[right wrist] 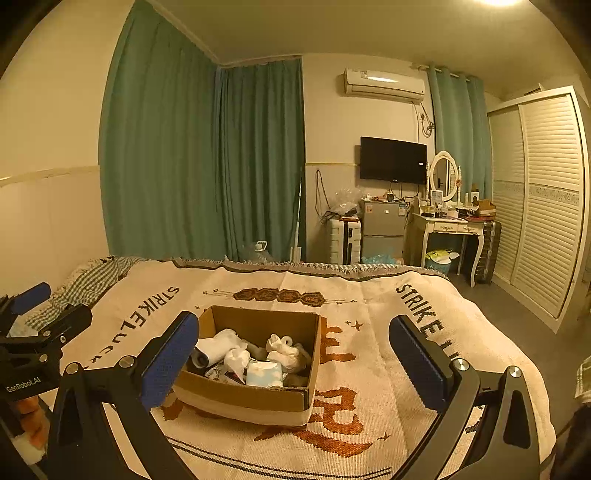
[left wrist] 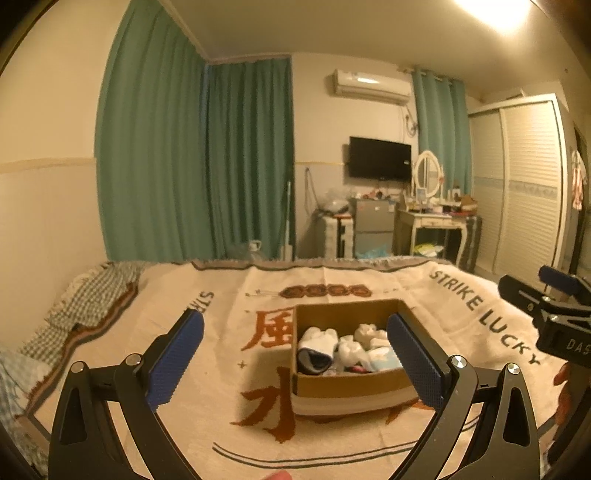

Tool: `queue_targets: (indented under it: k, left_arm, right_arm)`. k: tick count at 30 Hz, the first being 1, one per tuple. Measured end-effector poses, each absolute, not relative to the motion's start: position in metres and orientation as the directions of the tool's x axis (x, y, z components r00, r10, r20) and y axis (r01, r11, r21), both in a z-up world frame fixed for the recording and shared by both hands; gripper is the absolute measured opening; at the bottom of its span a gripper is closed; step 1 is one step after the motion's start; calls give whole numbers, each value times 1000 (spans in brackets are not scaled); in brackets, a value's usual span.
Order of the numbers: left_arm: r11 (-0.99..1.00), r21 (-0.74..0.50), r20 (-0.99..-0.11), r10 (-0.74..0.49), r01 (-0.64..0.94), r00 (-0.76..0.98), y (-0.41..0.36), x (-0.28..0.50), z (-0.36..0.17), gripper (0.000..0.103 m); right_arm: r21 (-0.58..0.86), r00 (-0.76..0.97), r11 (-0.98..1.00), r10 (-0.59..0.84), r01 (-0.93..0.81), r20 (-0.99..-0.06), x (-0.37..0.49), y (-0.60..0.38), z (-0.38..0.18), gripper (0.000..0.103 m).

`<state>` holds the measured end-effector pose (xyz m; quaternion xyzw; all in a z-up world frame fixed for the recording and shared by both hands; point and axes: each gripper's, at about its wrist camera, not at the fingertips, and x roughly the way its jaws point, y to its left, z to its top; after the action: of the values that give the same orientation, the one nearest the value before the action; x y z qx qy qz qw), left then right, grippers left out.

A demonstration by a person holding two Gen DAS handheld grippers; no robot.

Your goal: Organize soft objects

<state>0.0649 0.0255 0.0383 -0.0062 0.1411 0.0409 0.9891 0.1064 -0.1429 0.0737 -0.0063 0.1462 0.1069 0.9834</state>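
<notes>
Warm yellowish light from a ceiling lamp (left wrist: 491,11) blowing out the top corner, heavy fisheye bending at edges, slightly soft overall.

The cardboard box (right wrist: 255,369) is open at the top, so a gripper can come down into it from above; its four upright walls block any sideways entry. Inside the box, rolled socks (right wrist: 258,354) cover nearly the whole floor. Around the box, the blanket (right wrist: 369,387) lies flat and bare on every side. Left of the box, well apart, a rumpled checked cloth (right wrist: 96,280) heaps at the blanket's edge.
</notes>
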Motion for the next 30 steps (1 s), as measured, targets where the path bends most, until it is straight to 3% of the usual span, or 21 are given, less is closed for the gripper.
queue_targets:
  k: [30]
  left_arm:
    - [997,8,-291,76,-78,954,24,66,37,101]
  right_arm:
    - [15,924,973,225,-232,-308,105,-137,73,103]
